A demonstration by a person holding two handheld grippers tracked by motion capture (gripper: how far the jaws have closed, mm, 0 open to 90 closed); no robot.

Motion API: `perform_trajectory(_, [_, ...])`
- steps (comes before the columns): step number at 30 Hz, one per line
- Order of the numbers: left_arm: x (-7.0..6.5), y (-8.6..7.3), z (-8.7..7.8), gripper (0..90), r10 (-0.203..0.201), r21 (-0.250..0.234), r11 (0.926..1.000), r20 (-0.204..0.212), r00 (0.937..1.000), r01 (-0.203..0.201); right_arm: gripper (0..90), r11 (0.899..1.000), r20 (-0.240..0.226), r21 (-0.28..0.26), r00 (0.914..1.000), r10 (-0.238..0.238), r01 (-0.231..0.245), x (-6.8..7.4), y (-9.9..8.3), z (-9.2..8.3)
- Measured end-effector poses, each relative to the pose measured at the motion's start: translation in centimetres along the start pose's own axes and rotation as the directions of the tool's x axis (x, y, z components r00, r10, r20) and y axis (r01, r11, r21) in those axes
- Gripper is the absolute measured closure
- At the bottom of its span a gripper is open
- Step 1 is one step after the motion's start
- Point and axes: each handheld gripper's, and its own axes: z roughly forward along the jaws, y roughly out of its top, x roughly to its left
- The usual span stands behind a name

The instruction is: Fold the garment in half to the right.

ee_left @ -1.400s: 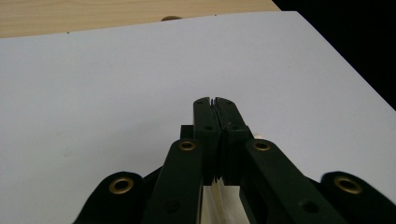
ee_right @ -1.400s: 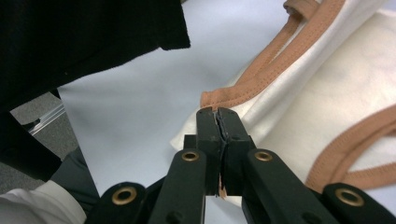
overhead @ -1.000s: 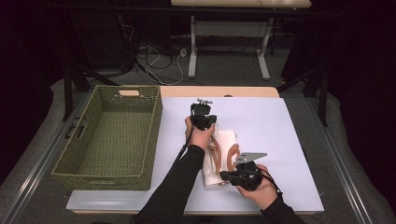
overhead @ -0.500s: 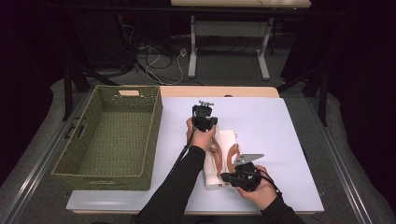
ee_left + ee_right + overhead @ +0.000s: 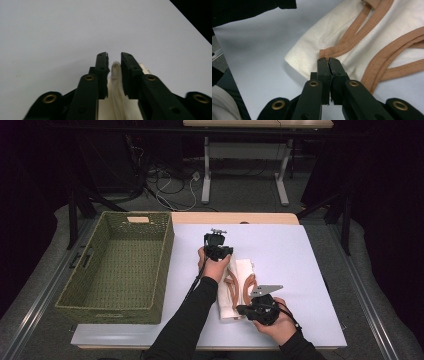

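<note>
Left gripper point(image 5: 114, 58) jaws just spread around cream garment's point(image 5: 239, 270) far fold, previously pinched, right gripper point(image 5: 328, 60) clamped on garment's near orange-trimmed edge, both hands unmoved

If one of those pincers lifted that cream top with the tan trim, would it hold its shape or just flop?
The cream top would probably flop: it lies flat in soft folds on the table. It looks thin, so likely light for its size. In the left gripper view the cloth bunches between the jaws, which have just been opening, so it may slump once released.
</note>
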Motion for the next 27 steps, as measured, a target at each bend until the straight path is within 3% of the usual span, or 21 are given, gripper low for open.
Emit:
perform_trajectory(9, [2.1,-1.0,-0.7,48.5,-0.051,-0.031,0.9982,-0.008,0.9986,0.051,86.7,1.000,0.005,0.000,1.0000,0.008,-0.008,-0.1,0.0,0.0])
perform_trajectory(11, [2.4,-1.1,-0.8,46.1,-0.056,-0.037,0.9977,0.010,0.9984,0.057,86.4,1.000,0.010,0.004,0.9999,0.010,-0.010,-0.1,0.0,-0.1])
perform_trajectory(15, [2.7,-1.2,-1.0,43.1,-0.057,-0.044,0.9974,0.028,0.9980,0.058,85.6,1.000,0.010,0.004,0.9999,0.009,-0.010,-0.1,0.0,-0.1])
perform_trajectory(27, [3.2,-1.9,-1.9,40.1,-0.072,-0.063,0.9954,0.023,0.9972,0.073,75.3,0.999,0.008,-0.030,0.9998,0.018,-0.017,0.0,0.3,-0.6])
